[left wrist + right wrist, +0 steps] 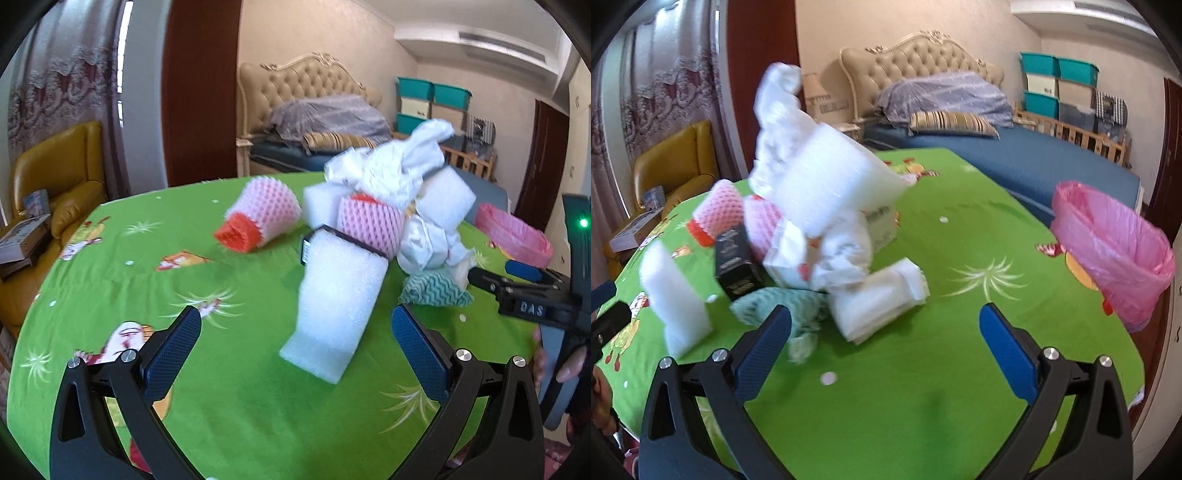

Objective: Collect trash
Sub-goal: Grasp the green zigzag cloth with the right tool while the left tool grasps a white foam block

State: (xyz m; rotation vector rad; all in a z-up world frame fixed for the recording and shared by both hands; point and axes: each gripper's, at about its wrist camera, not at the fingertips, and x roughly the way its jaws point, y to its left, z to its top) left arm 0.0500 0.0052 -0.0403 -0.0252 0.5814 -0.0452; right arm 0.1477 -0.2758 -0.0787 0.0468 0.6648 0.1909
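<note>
A heap of trash lies on the green tablecloth (229,406): a tall white foam block (336,314), pink foam fruit nets (264,214), a small black box (735,258), crumpled white paper (391,166), a teal patterned cloth (432,291) and a flat white packet (882,299). My left gripper (295,332) is open, its blue pads on either side of the foam block and a little short of it. My right gripper (884,330) is open just in front of the white packet and the teal cloth (783,306). A bin lined with a pink bag (1115,254) stands at the table's right edge.
Behind the table are a bed (1015,155) with a tufted headboard, teal storage boxes (1060,81) and a wooden rail. A yellow armchair (59,177) with books stands at the left. The other gripper's black body (535,302), held by a hand, shows at the left wrist view's right edge.
</note>
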